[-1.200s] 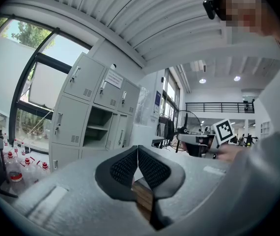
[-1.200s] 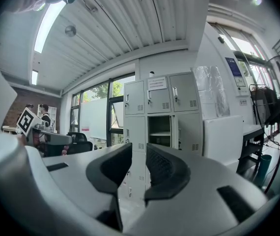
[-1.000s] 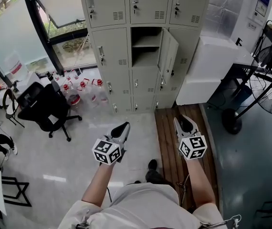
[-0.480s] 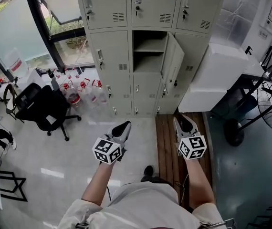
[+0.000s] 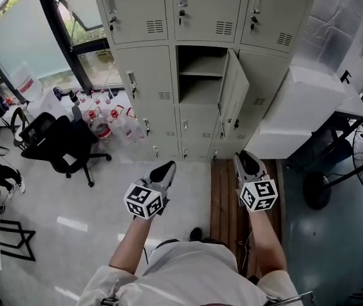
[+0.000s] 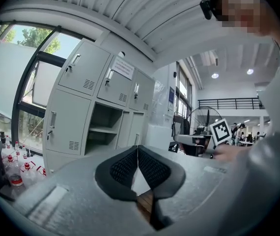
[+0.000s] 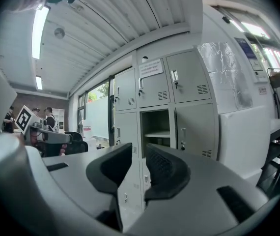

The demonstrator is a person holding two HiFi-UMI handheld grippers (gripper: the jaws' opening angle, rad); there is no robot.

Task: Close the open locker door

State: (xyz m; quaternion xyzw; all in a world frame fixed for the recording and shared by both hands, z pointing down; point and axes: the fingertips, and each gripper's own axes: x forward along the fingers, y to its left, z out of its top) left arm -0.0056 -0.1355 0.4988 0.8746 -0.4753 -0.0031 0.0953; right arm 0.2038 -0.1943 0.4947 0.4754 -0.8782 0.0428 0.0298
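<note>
The left forearm [image 5: 132, 242] and right forearm [image 5: 265, 244] reach forward from the torso, roughly parallel and apart. The left gripper [image 5: 166, 166] points ahead and tilts slightly right, its jaws meeting at the tips with nothing between them. The right gripper [image 5: 246, 157] points ahead, and its jaws seem narrowly parted and empty.

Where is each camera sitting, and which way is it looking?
Head view: on the person's head, facing steeply down at the lockers and their open door; shows both forearms, left tongs, right tongs.
Left gripper view: on the left tongs, facing along its shut jaws toward the lockers; the person's shirt fills the right.
Right gripper view: on the right tongs, facing along its parted jaws toward the open compartment.
Shared: all three see the lockers.
</note>
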